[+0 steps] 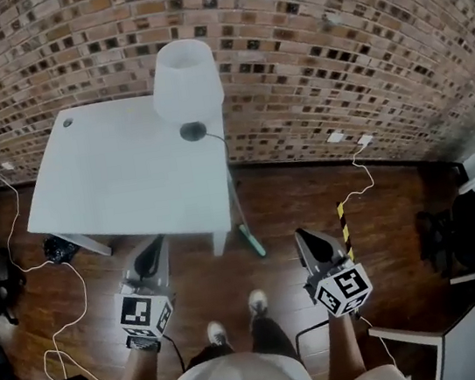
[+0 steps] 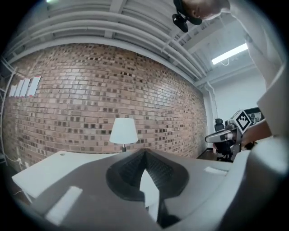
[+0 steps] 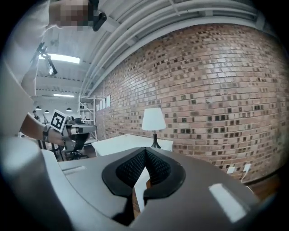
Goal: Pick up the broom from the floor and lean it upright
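A slim pole with a green lower end (image 1: 252, 240), likely the broom, stands on the wooden floor and leans against the near right corner of the white table (image 1: 113, 185). My left gripper (image 1: 152, 252) is held level in front of the table, shut and empty. My right gripper (image 1: 303, 238) is held up to the right of the green end, apart from it, also shut with nothing in it. In the left gripper view the pads of my left gripper (image 2: 145, 153) meet at the tip. The right gripper view shows my right gripper (image 3: 145, 151) the same way.
A white lamp (image 1: 187, 81) stands at the table's far edge against the brick wall (image 1: 331, 47). A yellow-and-black striped bar (image 1: 344, 229) lies on the floor at the right. White cables (image 1: 60, 331) trail at the left. Office chairs (image 1: 465, 235) and a white desk (image 1: 472, 340) stand at the right.
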### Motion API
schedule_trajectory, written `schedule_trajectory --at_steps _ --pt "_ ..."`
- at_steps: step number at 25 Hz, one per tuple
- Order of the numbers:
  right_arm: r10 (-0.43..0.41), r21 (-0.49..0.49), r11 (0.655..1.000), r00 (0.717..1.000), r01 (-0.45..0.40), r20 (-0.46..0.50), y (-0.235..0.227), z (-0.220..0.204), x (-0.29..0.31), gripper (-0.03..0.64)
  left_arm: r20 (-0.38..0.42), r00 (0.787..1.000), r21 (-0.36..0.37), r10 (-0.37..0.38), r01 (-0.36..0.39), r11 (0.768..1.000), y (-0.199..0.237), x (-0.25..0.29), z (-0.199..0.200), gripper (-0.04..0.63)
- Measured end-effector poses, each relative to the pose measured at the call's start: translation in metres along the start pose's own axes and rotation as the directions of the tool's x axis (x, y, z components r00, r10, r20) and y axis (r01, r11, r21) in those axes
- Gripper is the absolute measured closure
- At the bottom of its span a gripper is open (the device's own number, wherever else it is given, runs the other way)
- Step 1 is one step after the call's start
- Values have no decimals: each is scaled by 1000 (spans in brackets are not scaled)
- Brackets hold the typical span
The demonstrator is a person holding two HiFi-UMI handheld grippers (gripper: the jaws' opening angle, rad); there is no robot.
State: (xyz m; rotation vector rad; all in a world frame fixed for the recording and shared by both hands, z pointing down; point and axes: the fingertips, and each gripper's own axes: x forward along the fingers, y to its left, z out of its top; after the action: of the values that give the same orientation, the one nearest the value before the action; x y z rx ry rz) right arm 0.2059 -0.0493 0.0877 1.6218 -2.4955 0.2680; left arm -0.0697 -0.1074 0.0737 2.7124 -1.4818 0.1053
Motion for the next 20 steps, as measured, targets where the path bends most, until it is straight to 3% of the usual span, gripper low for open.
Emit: schedule_trajectory --at_steps 3,9,16,20 --pt "-27 15 1000 998 27 49 13 20 -10 604 -5 1000 3 3 -2 1000 2 -10 4 595" --pt "6 40 999 991 -11 132 25 51 -24 604 -10 1000 19 17 -17 1000 -13 -29 15 595" --pt "-10 21 1000 989 7 147 18 70 -32 604 58 998 56 36 -39 998 -24 -27 50 595" --pt "-41 16 999 987 39 154 25 73 -43 604 34 999 74 20 -22 997 -34 -32 48 595"
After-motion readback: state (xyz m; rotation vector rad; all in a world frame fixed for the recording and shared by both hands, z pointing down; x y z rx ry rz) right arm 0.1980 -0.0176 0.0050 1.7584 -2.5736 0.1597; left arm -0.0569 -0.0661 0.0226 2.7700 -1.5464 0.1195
